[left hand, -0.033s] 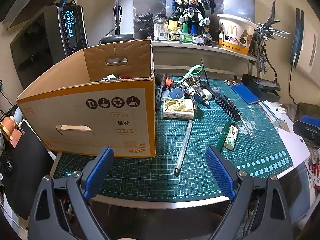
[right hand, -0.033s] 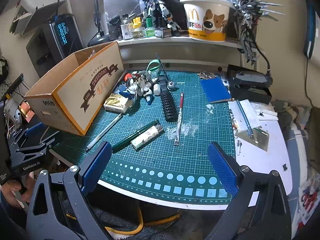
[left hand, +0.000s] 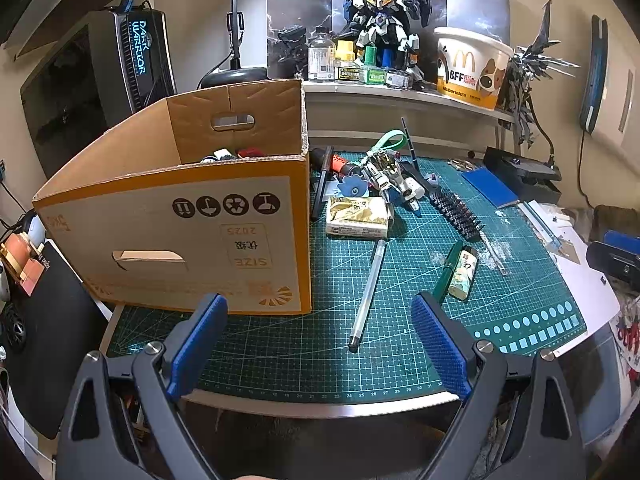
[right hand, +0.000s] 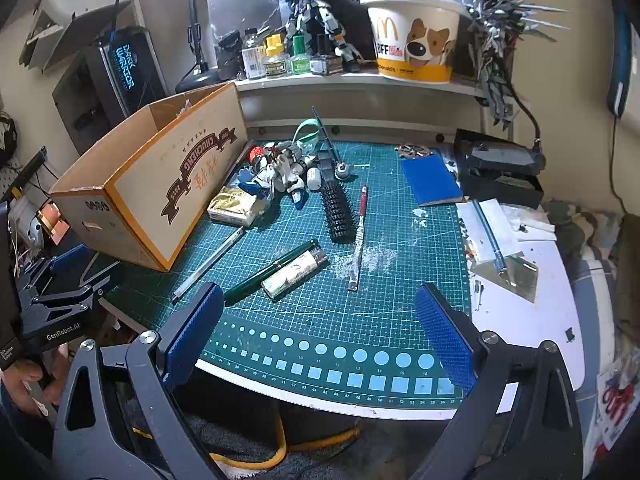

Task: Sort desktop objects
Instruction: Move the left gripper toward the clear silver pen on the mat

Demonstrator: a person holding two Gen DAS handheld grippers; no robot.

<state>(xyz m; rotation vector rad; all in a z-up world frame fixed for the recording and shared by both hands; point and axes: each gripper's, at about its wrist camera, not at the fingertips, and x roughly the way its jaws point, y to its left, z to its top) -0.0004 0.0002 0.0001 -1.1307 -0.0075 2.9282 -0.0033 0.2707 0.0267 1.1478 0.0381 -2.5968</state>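
Note:
An open cardboard box (left hand: 180, 224) stands on the left of the green cutting mat (left hand: 400, 340); it also shows in the right wrist view (right hand: 160, 184). Loose on the mat lie a clear pen (left hand: 368, 288), a green pen (right hand: 272, 272), a lighter (right hand: 294, 274), a black brush (right hand: 338, 210), a red-tipped tool (right hand: 360, 232), a gold packet (left hand: 356, 218) and a toy robot (right hand: 280, 172). My left gripper (left hand: 320, 340) is open and empty at the mat's front edge. My right gripper (right hand: 320, 332) is open and empty, also at the front edge.
A shelf (left hand: 400, 92) at the back holds bottles, a model robot and a McDonald's bucket (left hand: 472, 68). A blue pad (right hand: 432, 182) and a black case (right hand: 500, 168) sit at the right. The left gripper's body (right hand: 52, 312) shows at the left of the right wrist view.

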